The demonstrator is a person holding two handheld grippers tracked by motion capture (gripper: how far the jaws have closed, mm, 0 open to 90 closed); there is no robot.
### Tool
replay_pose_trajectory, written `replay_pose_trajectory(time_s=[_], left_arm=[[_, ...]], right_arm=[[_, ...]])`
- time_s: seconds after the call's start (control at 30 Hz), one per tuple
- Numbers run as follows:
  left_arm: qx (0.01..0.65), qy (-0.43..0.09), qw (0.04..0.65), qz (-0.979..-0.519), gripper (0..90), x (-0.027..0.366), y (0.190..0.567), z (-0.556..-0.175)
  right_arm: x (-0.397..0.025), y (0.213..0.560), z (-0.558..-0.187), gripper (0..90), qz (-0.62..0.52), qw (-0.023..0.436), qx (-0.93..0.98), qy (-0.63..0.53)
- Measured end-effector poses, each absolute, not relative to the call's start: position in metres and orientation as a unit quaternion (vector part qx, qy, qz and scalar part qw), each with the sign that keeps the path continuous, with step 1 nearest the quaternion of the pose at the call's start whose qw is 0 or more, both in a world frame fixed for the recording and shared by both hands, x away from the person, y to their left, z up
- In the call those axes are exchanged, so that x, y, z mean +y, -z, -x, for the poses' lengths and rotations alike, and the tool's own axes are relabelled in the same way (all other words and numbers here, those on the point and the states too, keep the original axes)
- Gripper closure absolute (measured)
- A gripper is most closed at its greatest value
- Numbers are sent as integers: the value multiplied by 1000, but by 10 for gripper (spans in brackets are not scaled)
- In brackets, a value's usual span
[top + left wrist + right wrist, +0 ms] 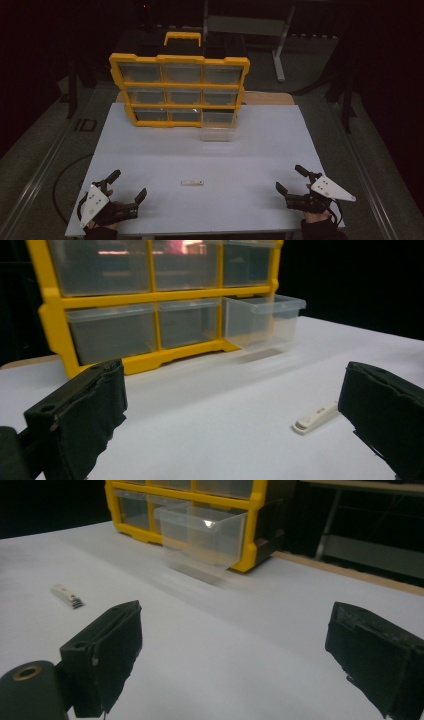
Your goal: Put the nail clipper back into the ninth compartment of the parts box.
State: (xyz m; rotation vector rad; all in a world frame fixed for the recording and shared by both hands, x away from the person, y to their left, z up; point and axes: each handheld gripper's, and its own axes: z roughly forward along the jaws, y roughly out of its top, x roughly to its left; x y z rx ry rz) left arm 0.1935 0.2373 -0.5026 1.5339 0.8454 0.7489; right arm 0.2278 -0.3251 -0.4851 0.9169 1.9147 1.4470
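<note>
A yellow organizer (180, 90) with clear drawers stands at the back of the white table (150, 150). Its bottom right drawer (218, 131) is pulled out, and it looks empty (262, 320) (202, 535). A small white flat item (192, 183) lies on the table's near middle (316, 418) (67, 596). My left gripper (128, 186) rests open at the near left corner, nothing between its jaws. My right gripper (292, 179) rests open at the near right corner, also holding nothing. The small item lies between the two, apart from both.
A wooden board (267, 98) shows behind the table's right back edge. A metal stand (280, 50) is on the dark floor beyond. A rail (35, 180) runs along the left side of the table.
</note>
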Motion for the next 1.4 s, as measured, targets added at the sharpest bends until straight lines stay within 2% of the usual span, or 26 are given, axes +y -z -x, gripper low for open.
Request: replay_pose_trajectory(time_s=[0.3, 0.9, 1.13, 1.4], left_arm=[[344, -289, 592, -669, 3, 236, 499, -200], [347, -296, 590, -666, 3, 238, 499, -198], [345, -296, 592, -665, 3, 237, 498, -197], [344, -291, 596, -665, 3, 237, 498, -197]], right_arm=[[-323, 488, -229, 81, -336, 266, 724, -541], [-319, 482, -231, 81, -331, 252, 740, -528], [-322, 470, -234, 81, -326, 254, 740, -530], [-317, 456, -243, 80, -304, 236, 748, -541]])
